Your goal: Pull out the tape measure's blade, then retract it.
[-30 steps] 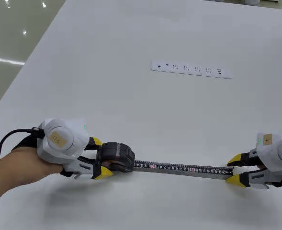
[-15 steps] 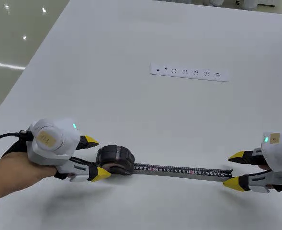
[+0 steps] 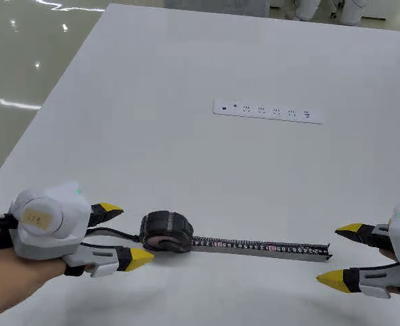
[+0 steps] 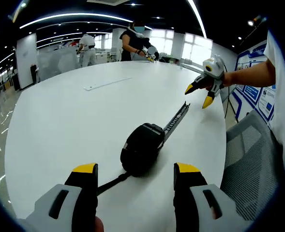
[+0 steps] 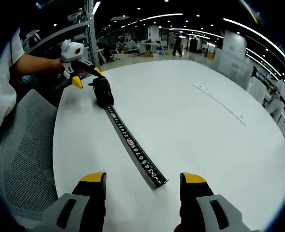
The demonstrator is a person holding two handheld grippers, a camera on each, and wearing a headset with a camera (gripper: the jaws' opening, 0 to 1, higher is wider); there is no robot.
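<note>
Lying left to right: tape measure [image 3: 166, 232] nearest left gripper [image 3: 130, 232], extended blade [image 3: 261, 247] pointing at right gripper [image 3: 335, 255]; both jaws wide open, empty.

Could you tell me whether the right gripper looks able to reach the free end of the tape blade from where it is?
Probably yes: the right gripper is open, and the blade end lies just ahead of its spread jaws on bare table.
</note>
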